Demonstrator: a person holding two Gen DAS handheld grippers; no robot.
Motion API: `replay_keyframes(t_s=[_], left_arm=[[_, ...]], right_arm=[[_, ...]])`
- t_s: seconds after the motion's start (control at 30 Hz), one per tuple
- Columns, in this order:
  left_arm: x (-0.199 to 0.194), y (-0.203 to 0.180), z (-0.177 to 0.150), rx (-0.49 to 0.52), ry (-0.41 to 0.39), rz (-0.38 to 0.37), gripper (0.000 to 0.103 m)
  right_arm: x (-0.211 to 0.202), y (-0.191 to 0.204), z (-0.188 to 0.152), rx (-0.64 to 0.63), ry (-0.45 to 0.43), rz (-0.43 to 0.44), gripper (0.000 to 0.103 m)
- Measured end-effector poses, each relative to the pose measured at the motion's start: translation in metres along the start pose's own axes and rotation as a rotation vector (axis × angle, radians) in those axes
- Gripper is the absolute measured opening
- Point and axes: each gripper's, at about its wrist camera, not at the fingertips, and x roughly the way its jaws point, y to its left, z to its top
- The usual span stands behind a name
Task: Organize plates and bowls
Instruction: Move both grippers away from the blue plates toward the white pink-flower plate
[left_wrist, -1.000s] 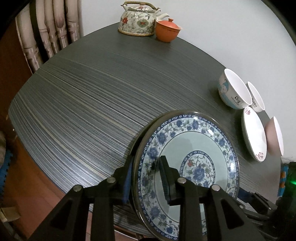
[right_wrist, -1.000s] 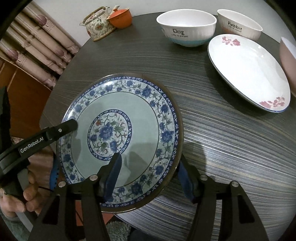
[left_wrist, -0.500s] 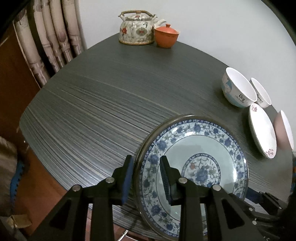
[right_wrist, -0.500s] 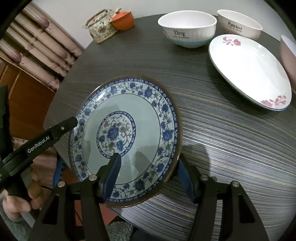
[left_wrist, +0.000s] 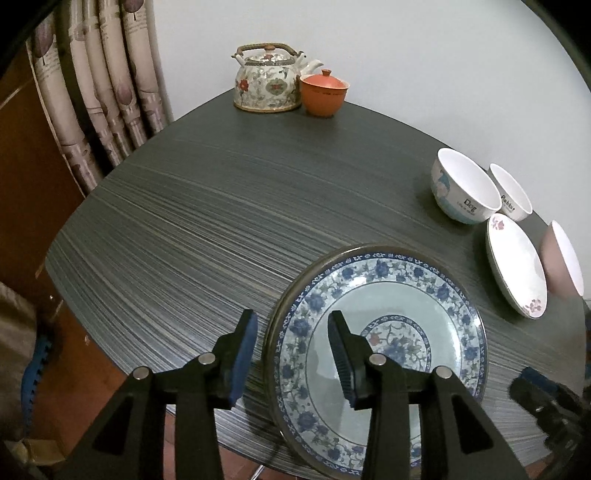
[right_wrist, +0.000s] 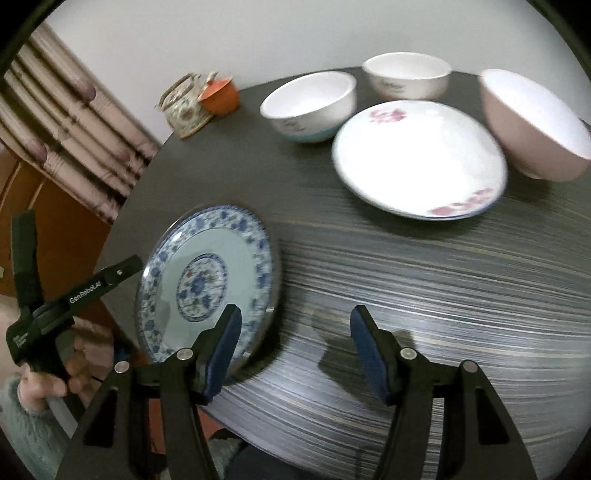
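While both tongs gape wide, the blue-patterned plate (left_wrist: 384, 332) lies flat — near rim hidden, right view blurred.

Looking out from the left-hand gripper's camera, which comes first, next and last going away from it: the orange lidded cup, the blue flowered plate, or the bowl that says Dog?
1. Blue flowered plate: right at the left gripper, its rim between the open fingers.
2. Dog bowl: farther off, toward the right side of the table.
3. Orange lidded cup: farthest, at the far edge beside the teapot.

Dim indoor light, heavy fisheye bending with dark corners, motion blur across the right wrist view.
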Motion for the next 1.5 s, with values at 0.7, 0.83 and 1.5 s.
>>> replay_keyframes(t_s=[0.7,0.83,1.5], left_arm=[[-0.008,-0.005,0.000,0.006,-0.055,0.016,0.043],[-0.011,-0.009,0.000,0.008,-0.061,0.011,0.044],[-0.002,-0.126,0.027,0.154,-0.013,-0.225,0.051]], right_arm=[[-0.046,-0.094,-0.014,0.147,-0.104,-0.048,0.060],[-0.050,-0.110,-0.012,0.167,-0.120,-0.062,0.060],[-0.043,-0.167,0.030,0.209,-0.191,-0.069,0.055]])
